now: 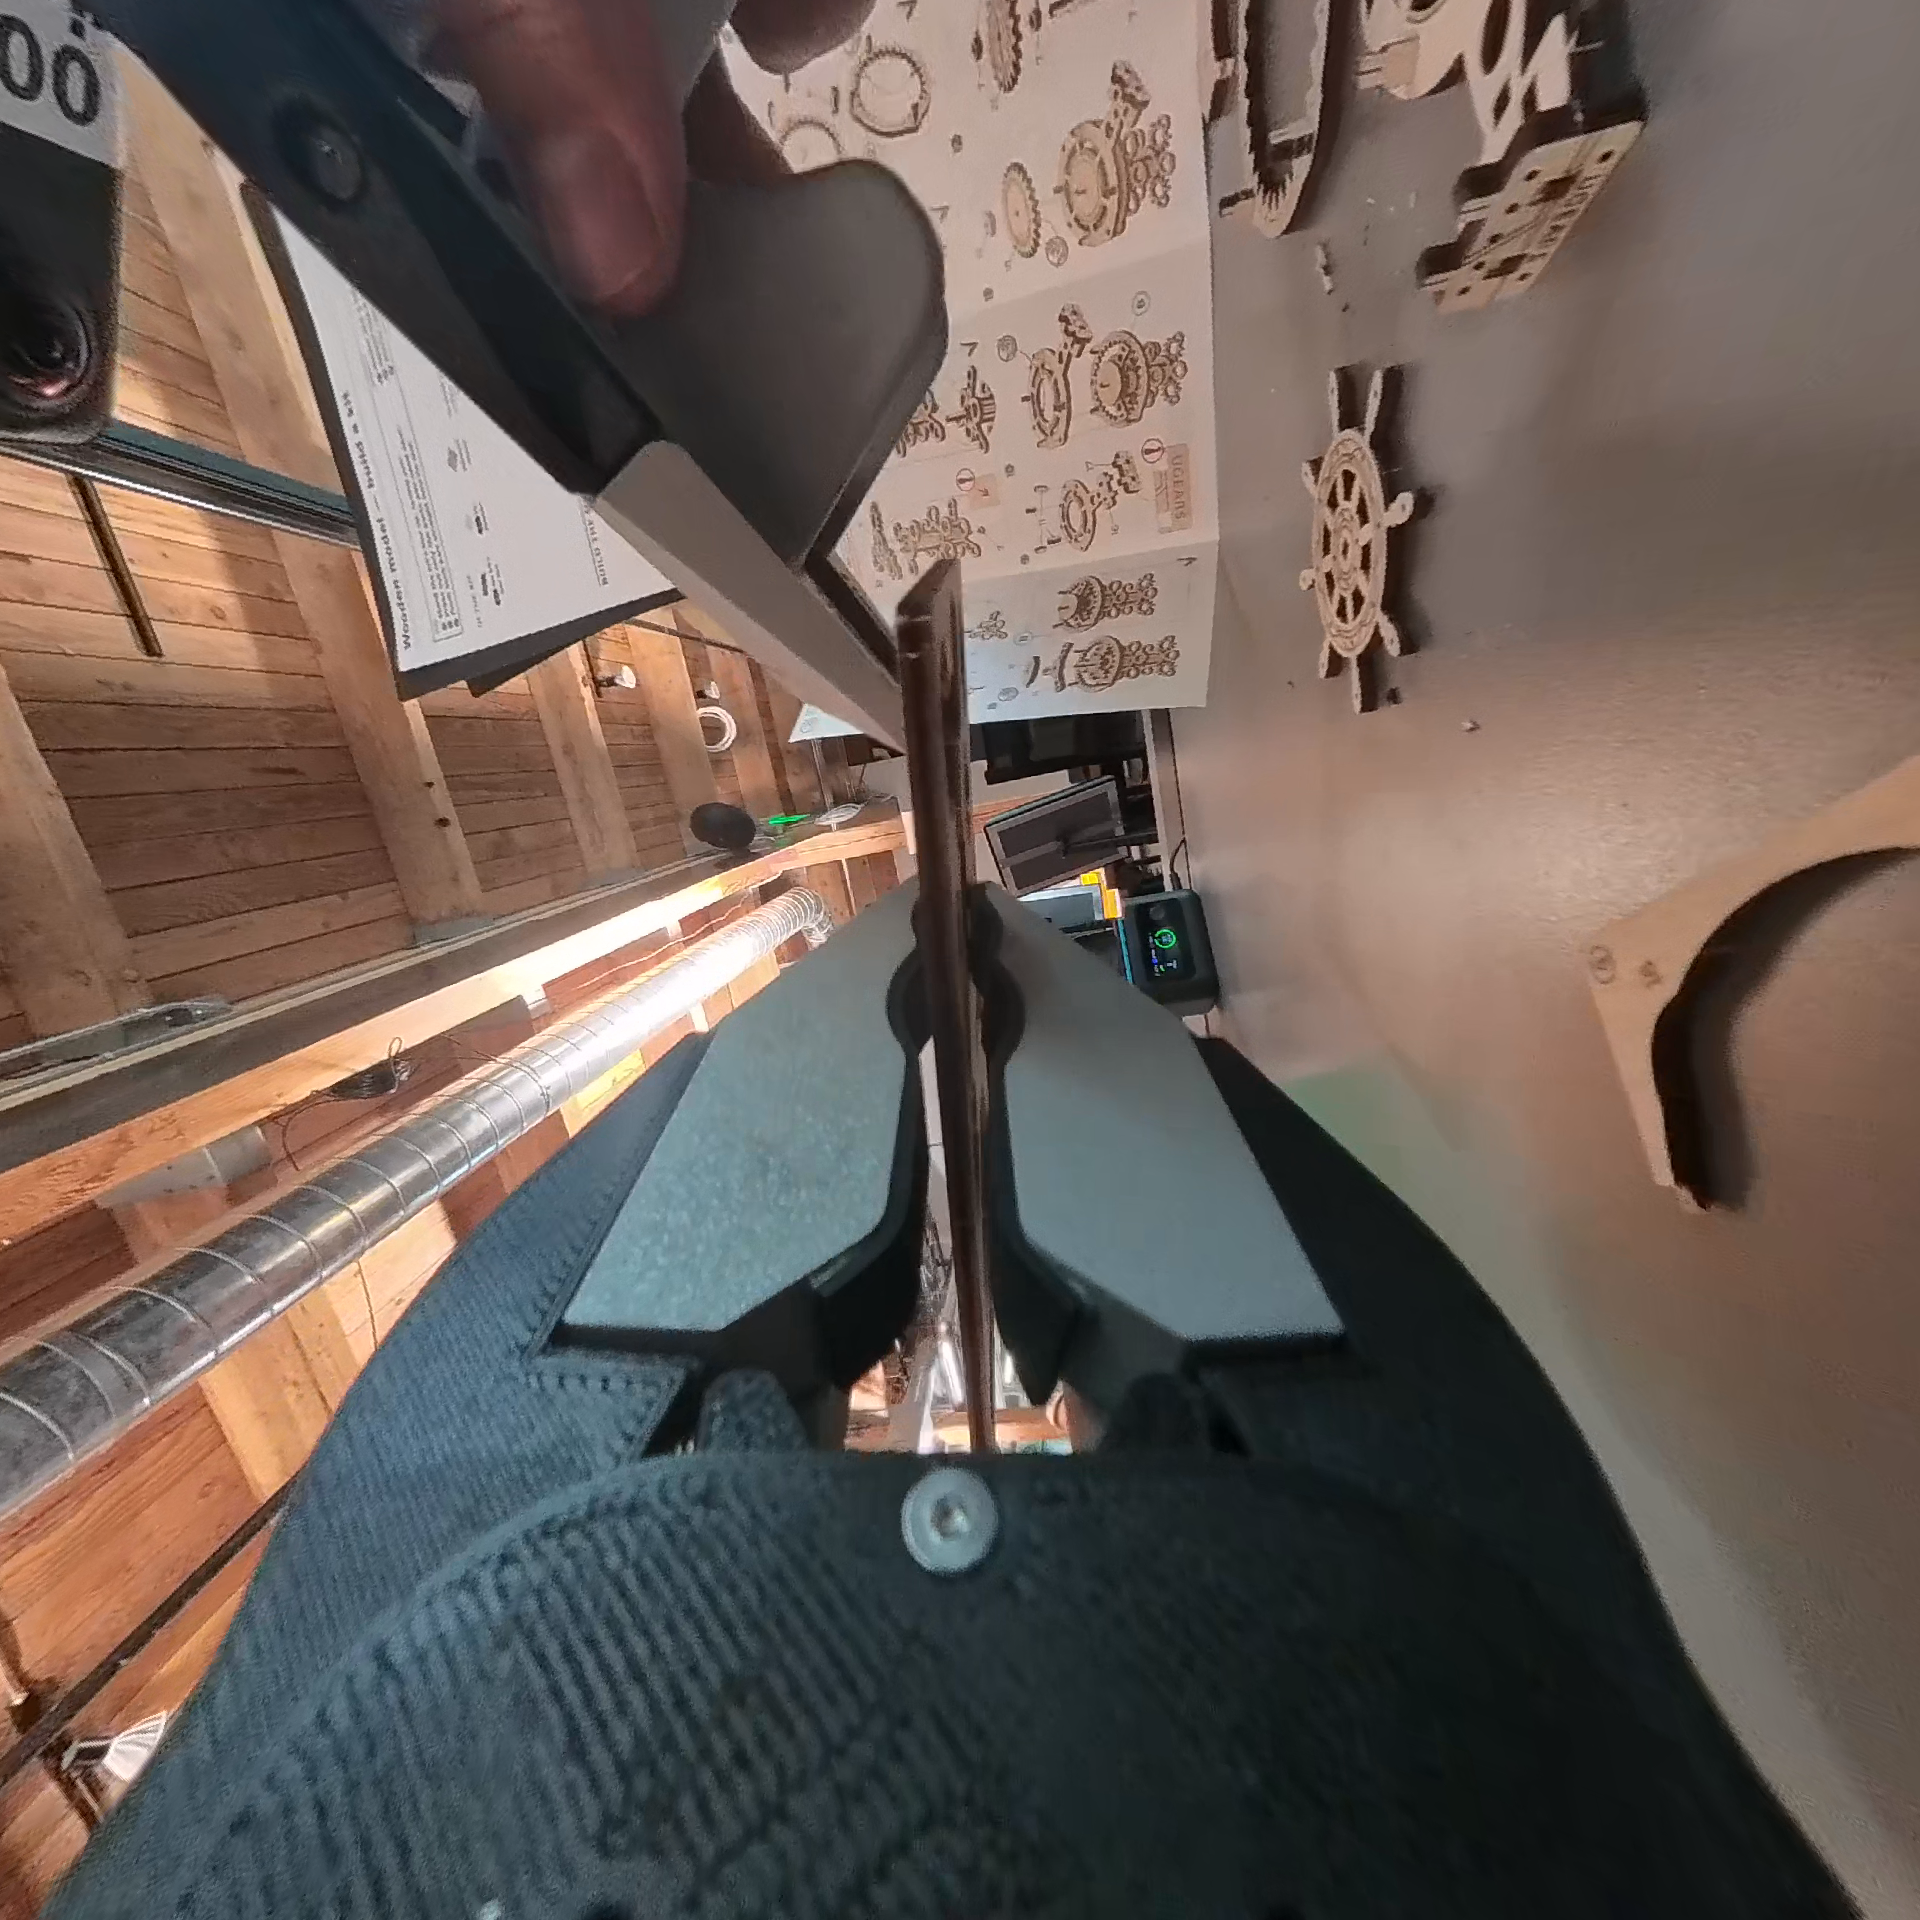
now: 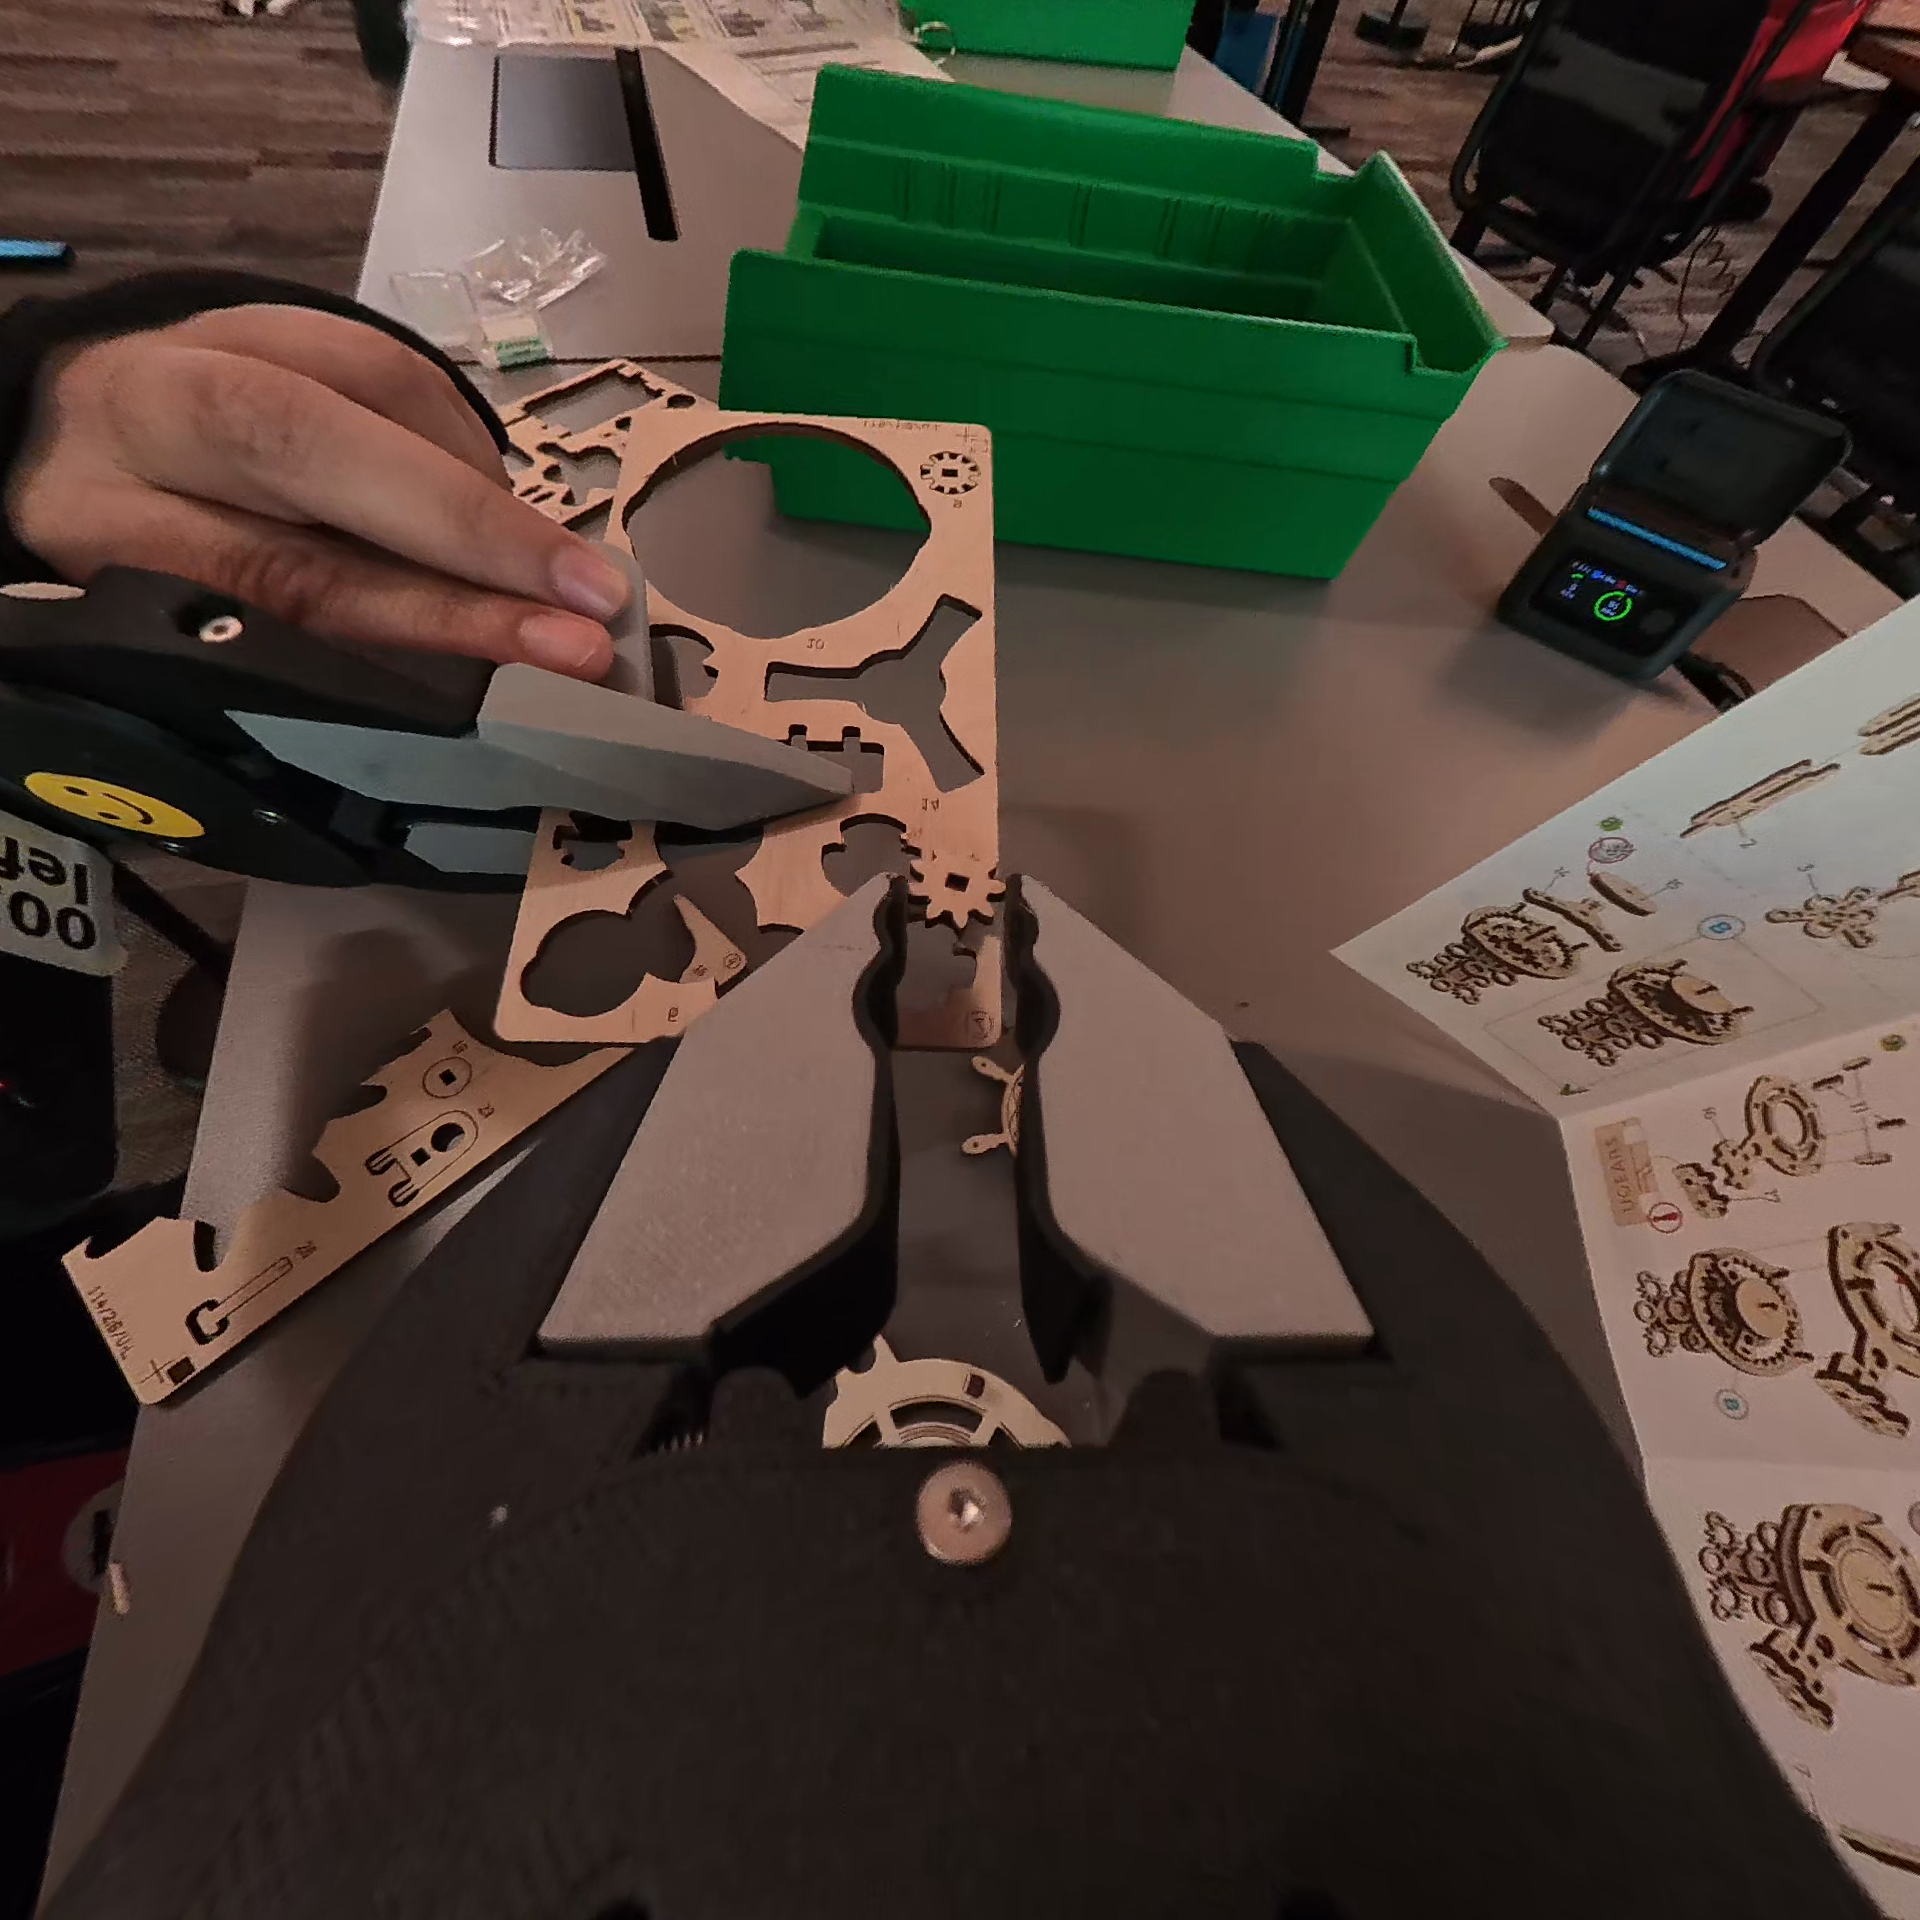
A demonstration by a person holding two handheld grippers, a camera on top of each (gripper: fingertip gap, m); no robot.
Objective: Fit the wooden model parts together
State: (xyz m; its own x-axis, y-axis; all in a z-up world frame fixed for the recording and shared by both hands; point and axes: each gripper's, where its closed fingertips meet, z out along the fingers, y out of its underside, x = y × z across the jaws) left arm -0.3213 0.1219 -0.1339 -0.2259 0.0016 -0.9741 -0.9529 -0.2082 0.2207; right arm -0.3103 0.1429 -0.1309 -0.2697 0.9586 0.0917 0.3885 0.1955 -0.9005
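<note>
A thin wooden parts sheet (image 2: 831,623) with many cut-out holes is held up off the grey table (image 2: 1247,779). My left gripper (image 1: 951,914) is shut on this sheet, which shows edge-on (image 1: 935,727) between its fingers. In the right wrist view the left gripper (image 2: 821,800) comes in from the left with a hand (image 2: 312,488) on it. My right gripper (image 2: 954,906) is closed on a small wooden gear (image 2: 954,888) at the sheet's lower right corner. In the left wrist view a right gripper finger (image 1: 769,343) reaches the sheet from the upper left.
A green bin (image 2: 1091,416) stands behind the sheet. Folded instructions (image 2: 1714,1143) lie at right, beside a small device with a screen (image 2: 1642,582). Another cut sheet (image 2: 343,1174) lies at left. A ship's-wheel part (image 1: 1351,540) and assembled wooden pieces (image 1: 1517,187) lie on the table. Left and right tips are no more than a few centimetres apart.
</note>
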